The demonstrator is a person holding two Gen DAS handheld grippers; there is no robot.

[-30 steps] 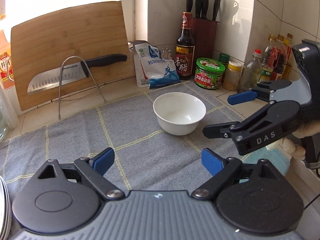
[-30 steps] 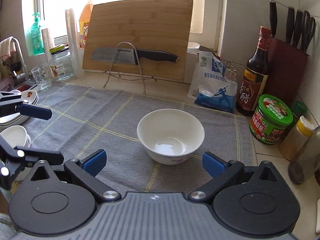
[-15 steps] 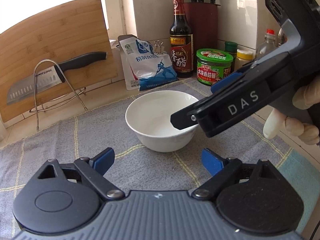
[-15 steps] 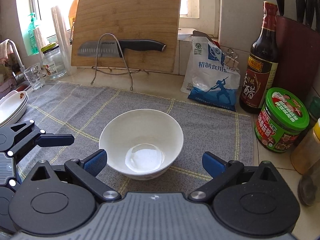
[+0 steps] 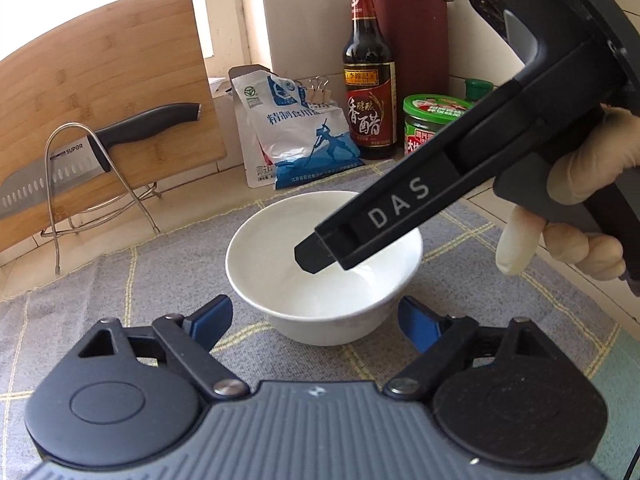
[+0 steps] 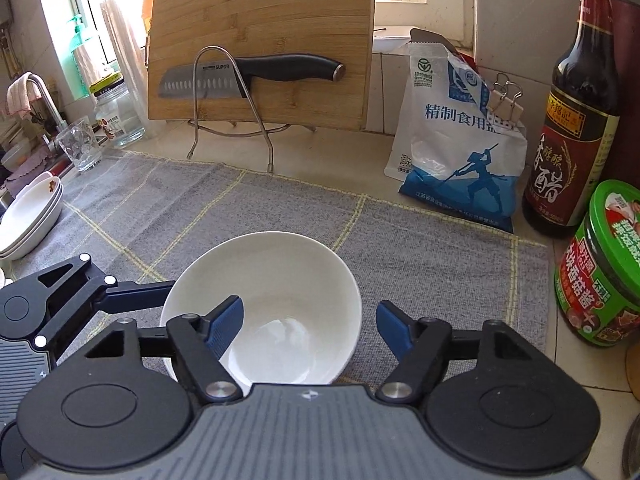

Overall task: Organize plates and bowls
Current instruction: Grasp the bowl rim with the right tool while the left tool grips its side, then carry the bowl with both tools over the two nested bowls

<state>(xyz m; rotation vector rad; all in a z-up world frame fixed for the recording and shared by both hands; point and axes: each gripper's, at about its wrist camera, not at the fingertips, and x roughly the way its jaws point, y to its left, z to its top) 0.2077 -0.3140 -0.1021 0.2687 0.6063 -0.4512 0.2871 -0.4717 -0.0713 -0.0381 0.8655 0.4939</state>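
A white bowl (image 5: 276, 268) (image 6: 280, 280) stands upright on the grey checked cloth (image 6: 200, 208). My right gripper (image 6: 310, 324) straddles the bowl's right wall: its left finger (image 6: 224, 322) is inside the bowl and its right finger (image 6: 394, 326) is outside, a small gap off the rim. Its jaws are closing and the pads are not pressing. In the left wrist view, that inner finger (image 5: 316, 256) dips into the bowl from the right. My left gripper (image 5: 316, 320) is low at the bowl's near side. Its jaws are closing, and its pads are clear of the wall.
Stacked white plates (image 6: 28, 220) lie at the cloth's left edge. Behind the bowl are a cutting board (image 6: 260, 40), a knife (image 6: 248, 74) on a wire rack, a salt bag (image 6: 460, 152), a vinegar bottle (image 6: 576, 128) and a green-lidded jar (image 6: 604, 268). A gloved hand (image 5: 580, 216) holds the right gripper.
Both grippers came in toward the bowl and lower. The right jaws narrowed sharply, and one finger now sits inside the bowl. The left jaws narrowed a little.
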